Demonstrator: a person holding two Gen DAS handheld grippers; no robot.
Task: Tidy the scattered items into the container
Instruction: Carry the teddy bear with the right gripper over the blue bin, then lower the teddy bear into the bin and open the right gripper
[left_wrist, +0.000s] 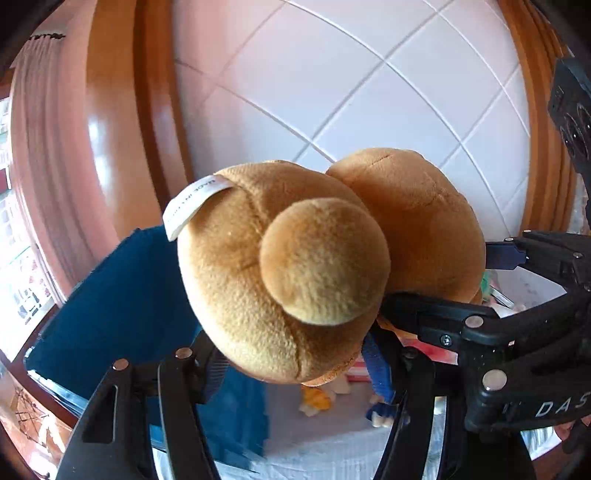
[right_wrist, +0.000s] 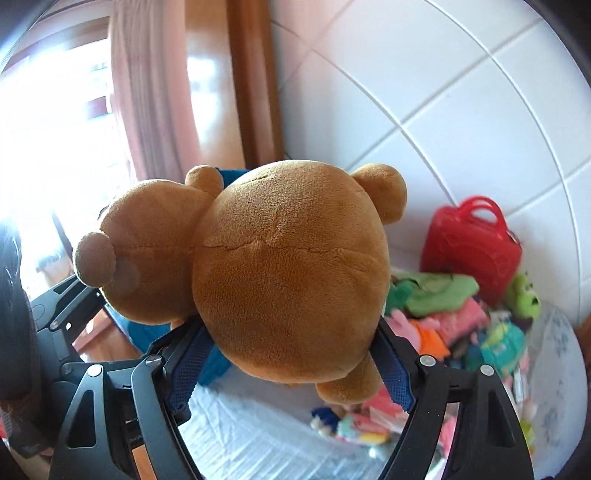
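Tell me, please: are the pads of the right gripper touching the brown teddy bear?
Touching. In the right wrist view the blue pads press against both sides of the brown teddy bear, which sits between the right gripper fingers.

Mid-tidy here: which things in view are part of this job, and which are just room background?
Part of the job:
- brown teddy bear, clamped by the left gripper and right gripper
- blue container
- red toy case
- pile of small soft toys

Just background:
- pink curtain
- white tiled wall
- wooden frame
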